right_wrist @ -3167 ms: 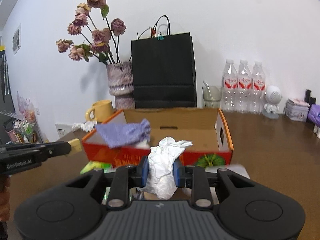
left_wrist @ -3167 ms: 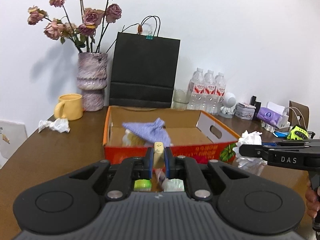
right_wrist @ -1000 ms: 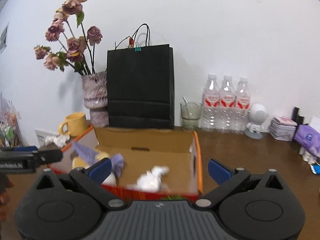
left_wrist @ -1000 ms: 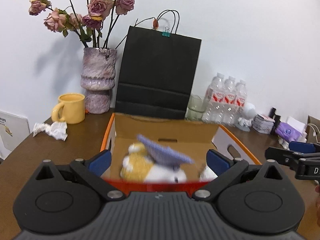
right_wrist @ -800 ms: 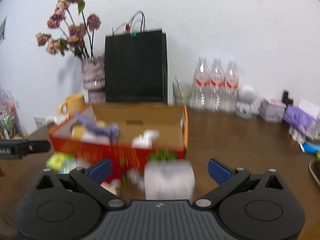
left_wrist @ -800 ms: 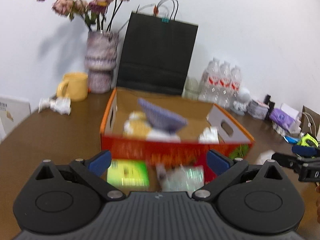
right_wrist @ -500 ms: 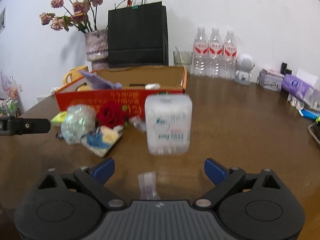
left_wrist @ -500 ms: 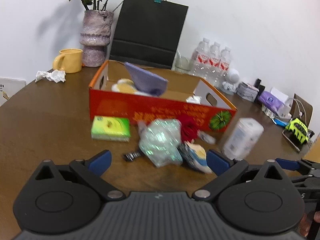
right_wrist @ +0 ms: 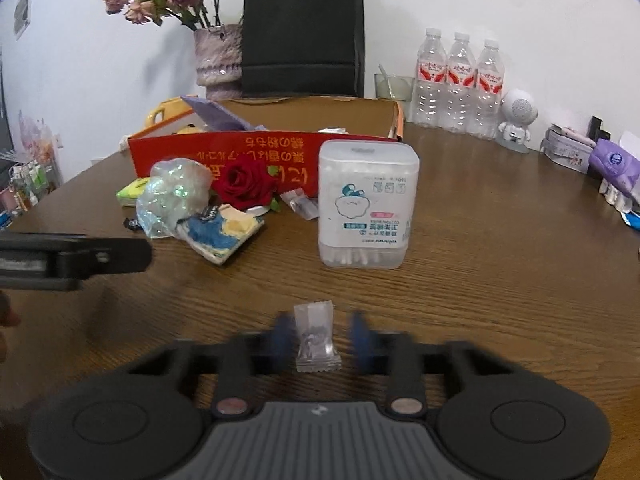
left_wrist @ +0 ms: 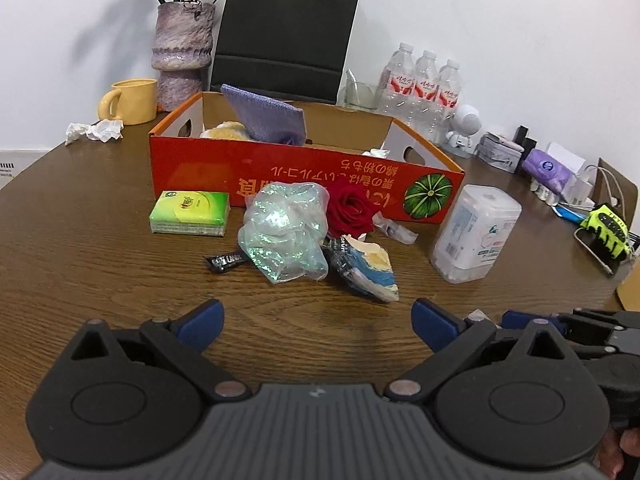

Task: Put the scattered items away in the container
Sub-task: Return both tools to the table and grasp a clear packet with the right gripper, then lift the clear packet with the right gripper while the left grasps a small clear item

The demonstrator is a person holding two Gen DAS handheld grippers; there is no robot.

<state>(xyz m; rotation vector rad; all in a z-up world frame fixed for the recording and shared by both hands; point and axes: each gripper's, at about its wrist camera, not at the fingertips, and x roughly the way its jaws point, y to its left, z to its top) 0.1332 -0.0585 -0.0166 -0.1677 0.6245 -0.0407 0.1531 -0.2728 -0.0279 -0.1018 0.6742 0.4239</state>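
An orange cardboard box holds a purple cloth and crumpled tissue. In front of it lie a green tissue pack, an iridescent plastic bag, a red rose, a blue-and-yellow packet, a black sachet and a cotton-swab box. My left gripper is open and empty above the table. My right gripper is blurred, its jaws partly closed around a small clear sachet on the table, with gaps on both sides.
A yellow mug, a vase, a black paper bag, water bottles and a crumpled tissue stand behind the box. Small clutter lines the right table edge.
Both grippers let go of their items over the box, opened and pulled back to the table's front. The right jaws have now narrowed around the clear sachet.
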